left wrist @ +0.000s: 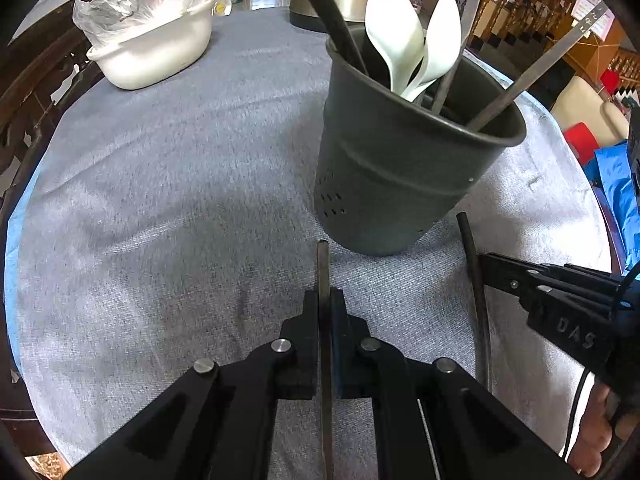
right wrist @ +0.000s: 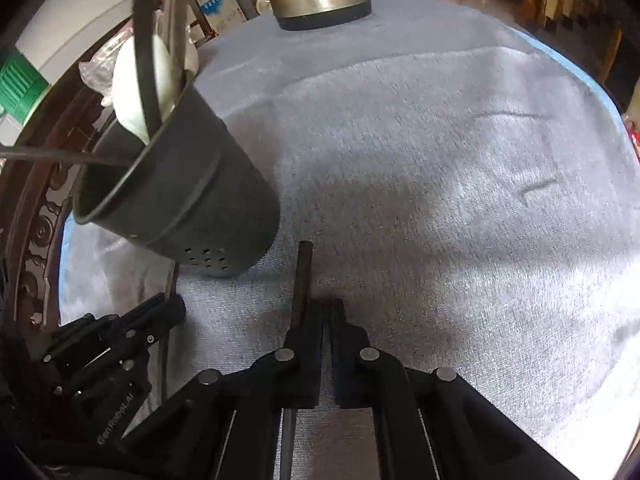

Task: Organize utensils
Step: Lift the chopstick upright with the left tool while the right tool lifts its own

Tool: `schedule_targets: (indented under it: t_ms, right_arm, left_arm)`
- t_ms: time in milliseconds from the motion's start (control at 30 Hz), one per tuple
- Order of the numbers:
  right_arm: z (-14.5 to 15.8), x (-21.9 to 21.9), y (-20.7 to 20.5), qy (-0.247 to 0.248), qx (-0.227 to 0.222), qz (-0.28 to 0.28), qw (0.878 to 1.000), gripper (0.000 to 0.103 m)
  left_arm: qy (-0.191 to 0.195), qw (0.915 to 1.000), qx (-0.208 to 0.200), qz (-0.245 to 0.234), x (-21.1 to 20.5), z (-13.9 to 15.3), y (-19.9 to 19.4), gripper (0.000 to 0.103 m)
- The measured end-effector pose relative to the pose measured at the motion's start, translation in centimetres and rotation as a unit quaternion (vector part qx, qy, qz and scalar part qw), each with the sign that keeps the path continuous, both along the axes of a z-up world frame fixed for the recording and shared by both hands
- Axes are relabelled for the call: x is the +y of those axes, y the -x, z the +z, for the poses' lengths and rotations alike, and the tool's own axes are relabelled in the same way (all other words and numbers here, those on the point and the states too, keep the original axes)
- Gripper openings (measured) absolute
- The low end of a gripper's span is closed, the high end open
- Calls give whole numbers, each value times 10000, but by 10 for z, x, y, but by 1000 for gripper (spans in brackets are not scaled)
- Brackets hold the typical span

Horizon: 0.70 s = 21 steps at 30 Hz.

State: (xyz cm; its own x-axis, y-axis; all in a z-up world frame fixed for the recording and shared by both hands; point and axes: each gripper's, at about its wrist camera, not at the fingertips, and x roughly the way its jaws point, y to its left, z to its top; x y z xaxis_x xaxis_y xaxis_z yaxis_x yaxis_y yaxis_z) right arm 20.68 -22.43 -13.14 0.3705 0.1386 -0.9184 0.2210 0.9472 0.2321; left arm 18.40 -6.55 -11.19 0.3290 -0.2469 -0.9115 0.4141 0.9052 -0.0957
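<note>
Left wrist view alone: white spoons (left wrist: 404,40) in utensil holder (left wrist: 400,168); both grippers' fingers clenched on thin dark handles.

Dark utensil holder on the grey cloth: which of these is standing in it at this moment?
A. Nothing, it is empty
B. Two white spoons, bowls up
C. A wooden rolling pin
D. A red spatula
B. In the left wrist view two white spoons stand bowl-up in the dark utensil holder, beside several thin dark and metal handles; nothing red or wooden shows in it.
</note>
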Motion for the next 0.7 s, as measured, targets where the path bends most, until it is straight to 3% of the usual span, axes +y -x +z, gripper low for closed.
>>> schedule_targets:
  t_ms: [100,300,367,500,700]
  right_arm:
    - [3,-8,14,-404,-192,-90,9990,4]
    - [26,-16,29,-564,-643,-112,9963,4]
    - [26,-16,30,-537,-493,-78,9973,4]
    - [22,-19,31,-995,-203,-289,9944,7]
    - [15,0,24,-653,21,-152,9977,8]
  left_arm:
    - [153,9998,-138,58,10,5,2,5]
    - [467,9979,-436,124,34,30,11,5]
    - [480,9977,-470,120,40,35,14,5]
    - [497,9975,-466,200,51,37,21,5]
    - [645,9962,-531,253,61,43,27,5]
